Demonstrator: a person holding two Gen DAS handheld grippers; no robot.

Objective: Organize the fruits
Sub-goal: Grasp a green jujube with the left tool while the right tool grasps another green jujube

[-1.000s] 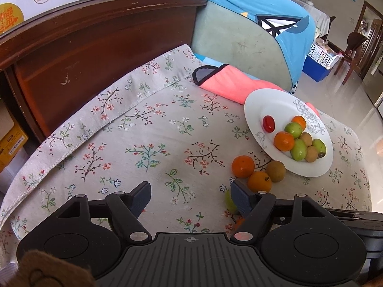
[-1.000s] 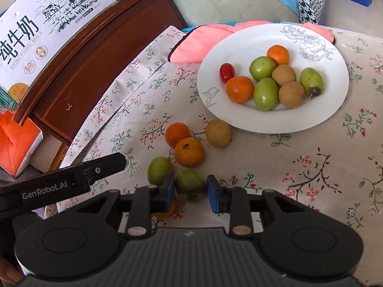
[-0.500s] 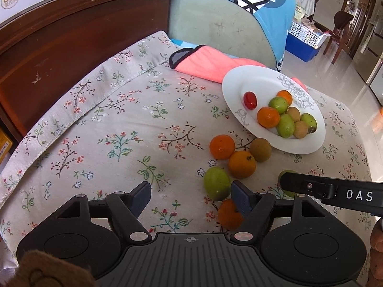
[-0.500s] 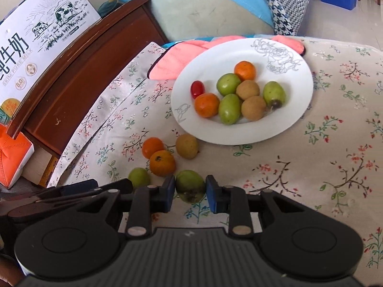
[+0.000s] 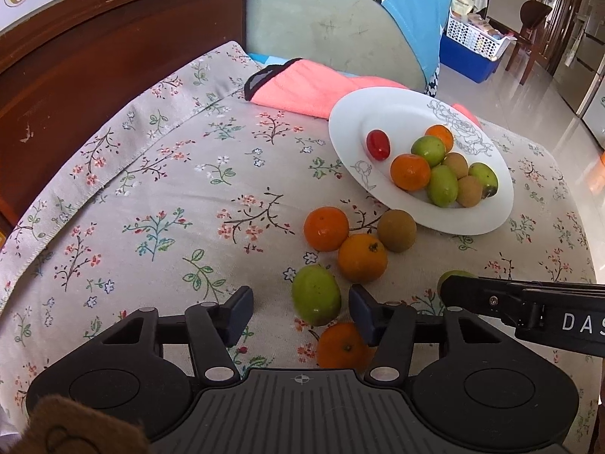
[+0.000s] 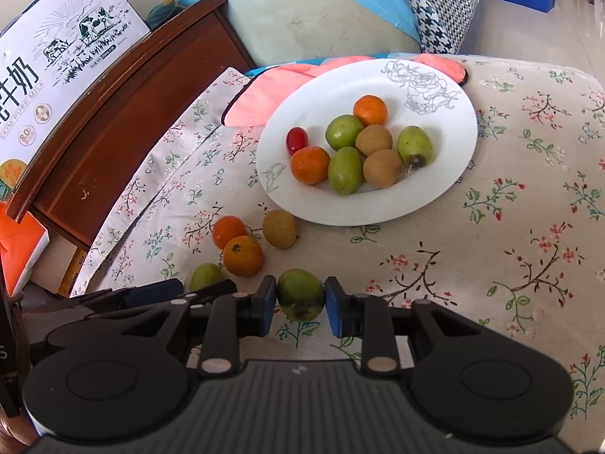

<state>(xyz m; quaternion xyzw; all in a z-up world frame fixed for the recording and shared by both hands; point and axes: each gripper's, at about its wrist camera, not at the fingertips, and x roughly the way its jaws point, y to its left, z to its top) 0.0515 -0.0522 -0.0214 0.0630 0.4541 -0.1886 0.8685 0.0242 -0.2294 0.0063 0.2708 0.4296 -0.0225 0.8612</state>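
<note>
The right gripper [image 6: 299, 300] is clamping a green fruit [image 6: 301, 293] between its two blue pads [image 6: 269, 295], one pad pressing each side. Whether the fruit is resting on the floral cloth [image 6: 510, 234] or hanging just above it cannot be told.

The left gripper [image 5: 300, 312] is standing with its fingers spread wide and gripping nothing. A second green fruit [image 5: 316, 294] is lying on the cloth between them, nearer the right finger. A small orange [image 5: 342, 346] is lying just beside that finger, partly hidden by it.

Three more loose fruits are sitting in a touching cluster on the cloth, near the plate's edge: two oranges [image 5: 326, 228] [image 5: 362, 257] and one brown fruit [image 5: 396, 230].

The white plate [image 6: 435, 181] is sitting on the cloth with its far rim overlapping a pink towel [image 6: 261, 92]. It is carrying a red cherry tomato [image 6: 296, 140], two oranges [image 6: 309, 164], three green fruits [image 6: 344, 170] and two brown fruits [image 6: 382, 168], all grouped together.

A dark wooden board [image 6: 124, 113] is bordering the cloth on the left, with a milk carton [image 6: 49, 72] leaning behind it.
</note>
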